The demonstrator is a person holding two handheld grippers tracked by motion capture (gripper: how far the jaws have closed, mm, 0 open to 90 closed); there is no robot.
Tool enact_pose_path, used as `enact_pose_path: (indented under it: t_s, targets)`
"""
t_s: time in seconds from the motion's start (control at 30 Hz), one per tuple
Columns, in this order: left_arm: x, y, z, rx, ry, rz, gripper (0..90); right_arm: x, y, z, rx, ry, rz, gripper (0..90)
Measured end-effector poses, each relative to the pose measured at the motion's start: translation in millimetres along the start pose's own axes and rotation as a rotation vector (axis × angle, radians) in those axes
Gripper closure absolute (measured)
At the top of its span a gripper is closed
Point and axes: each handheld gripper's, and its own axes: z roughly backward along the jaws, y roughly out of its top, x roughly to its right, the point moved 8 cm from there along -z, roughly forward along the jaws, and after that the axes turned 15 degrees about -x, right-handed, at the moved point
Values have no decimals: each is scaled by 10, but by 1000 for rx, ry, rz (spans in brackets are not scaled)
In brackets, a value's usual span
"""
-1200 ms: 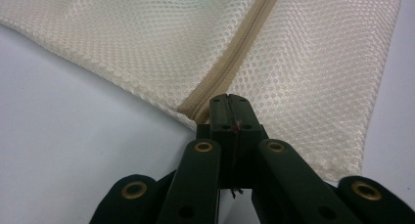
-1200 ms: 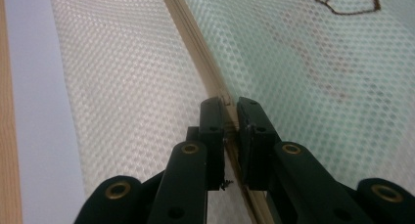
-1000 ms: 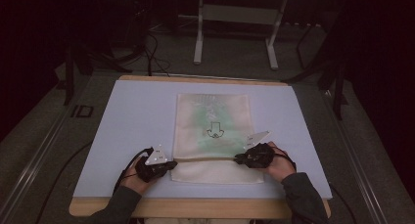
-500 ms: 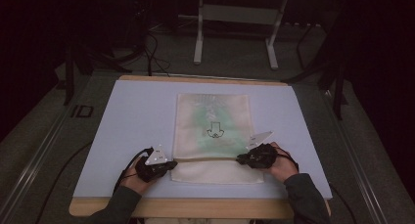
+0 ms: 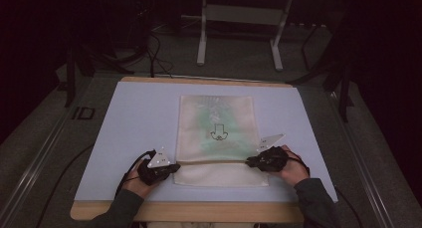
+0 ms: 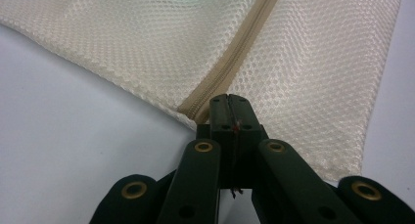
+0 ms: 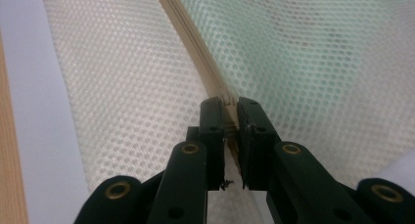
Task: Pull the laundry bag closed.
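**Cream mesh held taut at both zip ends**

We are clamping the left hand-held gripper [image 6: 228, 104] on one end of the beige zip [image 6: 235, 57] and the right hand-held gripper [image 7: 230, 106] on the other, likely tensioning it straight. The mesh bag [image 5: 216, 133], honeycomb-woven and rectangular, is lying flat mid-worktop [image 5: 129, 118], something green showing faintly inside.

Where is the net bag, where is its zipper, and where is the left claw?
net bag [image 5: 216, 113]: high view, on its mesh panel.
zipper [image 6: 244, 43]: left gripper view, on the tan strip.
left claw [image 6: 228, 102]: left gripper view, at its shut tips pinching the zipper end.
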Motion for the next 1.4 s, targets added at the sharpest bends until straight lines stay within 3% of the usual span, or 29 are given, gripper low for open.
enact_pose_path:
  t_s: [1.4]
  targets:
    - [2, 1, -1, 0, 1, 0, 896, 137, -351, 158, 16, -11, -70, 821]
